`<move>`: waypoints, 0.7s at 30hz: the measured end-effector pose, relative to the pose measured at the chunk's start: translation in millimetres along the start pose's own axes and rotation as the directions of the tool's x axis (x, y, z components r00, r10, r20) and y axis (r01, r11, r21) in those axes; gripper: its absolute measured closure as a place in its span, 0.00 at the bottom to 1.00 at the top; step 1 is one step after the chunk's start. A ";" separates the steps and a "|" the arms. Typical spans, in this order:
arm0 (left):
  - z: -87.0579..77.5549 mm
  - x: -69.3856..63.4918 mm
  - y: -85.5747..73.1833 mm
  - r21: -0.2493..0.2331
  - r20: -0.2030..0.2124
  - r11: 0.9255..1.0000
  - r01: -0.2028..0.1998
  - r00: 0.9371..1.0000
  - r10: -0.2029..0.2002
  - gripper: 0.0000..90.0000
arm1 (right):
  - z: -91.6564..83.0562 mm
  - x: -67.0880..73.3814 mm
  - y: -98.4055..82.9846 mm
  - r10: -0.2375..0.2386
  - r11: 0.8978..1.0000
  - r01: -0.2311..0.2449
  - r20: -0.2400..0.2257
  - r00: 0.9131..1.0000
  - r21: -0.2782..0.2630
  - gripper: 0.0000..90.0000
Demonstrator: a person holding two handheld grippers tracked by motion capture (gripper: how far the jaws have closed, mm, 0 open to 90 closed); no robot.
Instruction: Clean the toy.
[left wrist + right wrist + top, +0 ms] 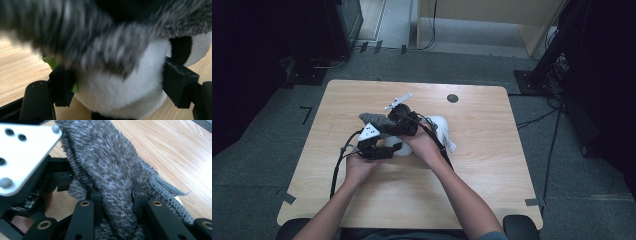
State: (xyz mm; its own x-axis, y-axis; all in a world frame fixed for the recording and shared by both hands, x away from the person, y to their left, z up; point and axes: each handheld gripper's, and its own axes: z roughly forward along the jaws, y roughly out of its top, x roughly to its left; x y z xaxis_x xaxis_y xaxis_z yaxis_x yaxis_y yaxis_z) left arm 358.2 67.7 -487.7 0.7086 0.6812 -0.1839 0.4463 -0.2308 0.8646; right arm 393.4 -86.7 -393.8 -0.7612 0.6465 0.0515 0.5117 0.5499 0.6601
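Wooden table (482, 165), seen from above: a person's two hands meet near its middle, each holding a gripper. The left gripper (117, 85) has its jaws clamped on either side of a white plush toy (120, 92) with black patches; a small green tag (51, 62) pokes out beside one jaw. From above, the toy (439, 125) rests on the table just beyond the hands, and the left gripper (379, 147) carries a grey three-cornered plate (370, 132). The right gripper (116, 200) has its jaws pinched together on a shaggy grey cloth (107, 162), which drapes over the toy and the left gripper. From above, the right gripper (404, 122) sits just behind the left, the cloth (374, 120) trailing to the left.
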 end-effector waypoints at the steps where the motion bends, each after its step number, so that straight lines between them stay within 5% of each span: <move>1: 0.1 0.2 -0.1 0.000 0.001 1.000 -0.001 1.000 0.001 0.25 | 1.0 0.9 -0.6 -0.007 1.000 0.007 0.004 1.000 0.003 0.79; 15: 0.9 1.6 0.2 0.000 0.006 1.000 0.011 1.000 -0.011 0.25 | -19.2 -9.5 -23.5 -0.051 0.999 0.049 0.065 0.997 0.023 0.79; 21: 0.9 1.4 0.4 -0.003 0.008 1.000 0.011 1.000 -0.011 0.25 | -38.9 -31.2 -42.1 0.006 1.000 -0.007 0.086 0.996 0.012 0.78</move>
State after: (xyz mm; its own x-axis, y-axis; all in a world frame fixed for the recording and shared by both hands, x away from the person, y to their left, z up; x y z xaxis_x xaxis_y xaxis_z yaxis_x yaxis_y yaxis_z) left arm 359.9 68.0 -488.0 0.7085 0.6777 -0.1970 0.4519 -0.2213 0.8642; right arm 380.1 -150.5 -394.0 -0.7211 0.6928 -0.0092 0.5218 0.5517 0.6506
